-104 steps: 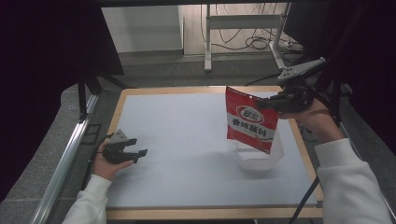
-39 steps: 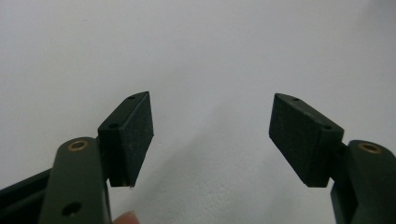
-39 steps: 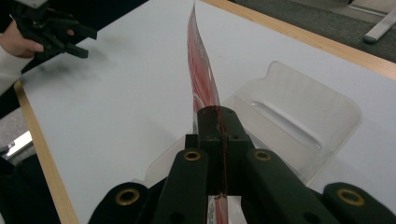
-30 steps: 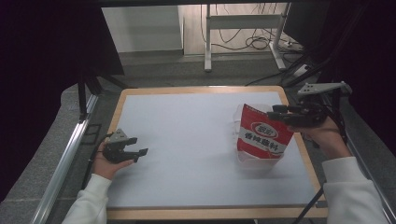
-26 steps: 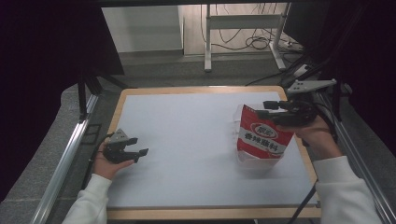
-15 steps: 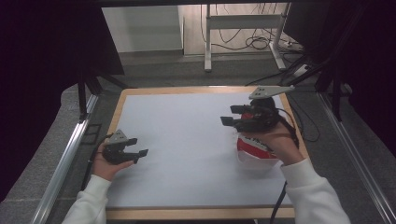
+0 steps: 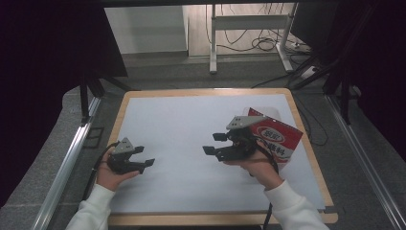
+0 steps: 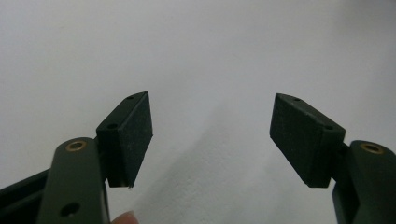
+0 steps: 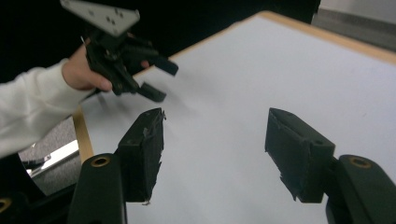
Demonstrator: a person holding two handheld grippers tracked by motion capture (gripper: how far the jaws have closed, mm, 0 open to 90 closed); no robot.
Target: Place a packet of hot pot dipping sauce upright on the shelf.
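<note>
A red snack bag with a white label lies tilted on the right side of the white mat, just behind my right hand. My right gripper points left over the middle of the mat; its jaws have just been opening and nothing is between them. In the right gripper view the same gripper stands open above bare mat. My left gripper rests low at the mat's left side, open and empty. In its own view the left gripper has its black pads wide apart.
The mat covers a wooden-edged table. A metal rail runs along the left side, another along the right. Dark curtains, a desk frame and floor cables stand beyond the far edge. In the right gripper view the left gripper sits farther off, held by a white-sleeved hand.
My right gripper has left the top of the red bag and swung left and down toward the middle of the mat, its jaws wider. The bag now lies tilted. The left hand stays put.
</note>
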